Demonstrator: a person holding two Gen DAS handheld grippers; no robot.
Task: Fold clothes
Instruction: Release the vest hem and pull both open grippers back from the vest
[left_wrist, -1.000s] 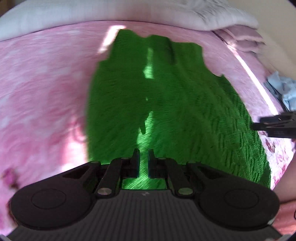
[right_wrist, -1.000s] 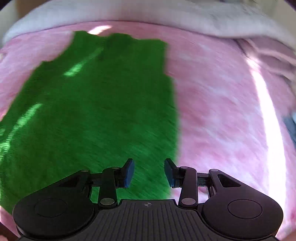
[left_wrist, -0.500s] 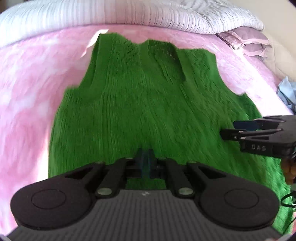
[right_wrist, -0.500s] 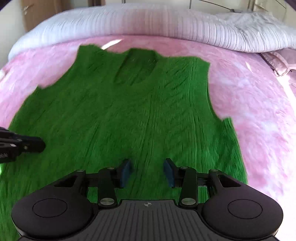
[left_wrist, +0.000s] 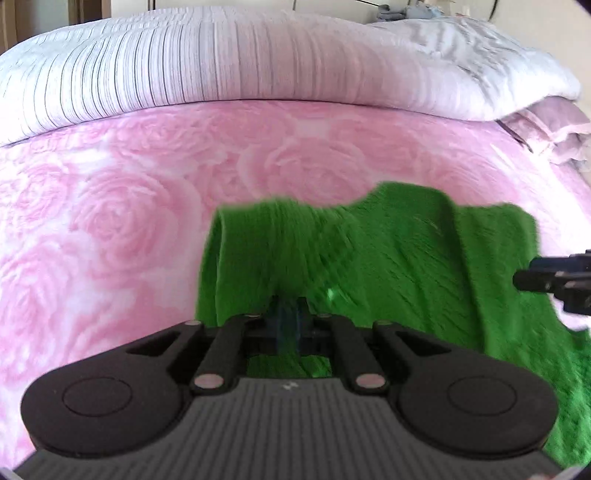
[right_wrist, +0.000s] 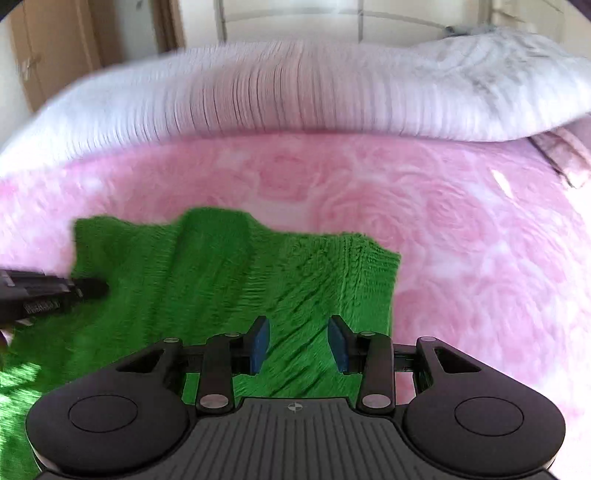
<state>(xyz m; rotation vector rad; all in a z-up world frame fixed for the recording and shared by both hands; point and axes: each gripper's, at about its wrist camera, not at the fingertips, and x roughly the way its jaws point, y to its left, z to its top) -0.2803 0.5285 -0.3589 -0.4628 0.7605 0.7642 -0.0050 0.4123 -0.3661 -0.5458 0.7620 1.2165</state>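
i see my left gripper (left_wrist: 290, 325) and right gripper (right_wrist: 298, 345) in matte black: ribbed grey top plate, two round lobes, silver screws on the linkage bars, blue pads (right_wrist: 260, 341) inside the fingers.

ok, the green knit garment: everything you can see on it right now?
The bright green knitted garment looks like soft ribbed or cable-knit wool, blurred in both views. It lies on the pink rose-patterned bedspread, bunched, with an uneven far edge and a raised fold running through it. The left tool is shut on it near its left edge, fabric draping away from the pinch. The right tool is open with the knit showing between its blue pads; contact cannot be told.
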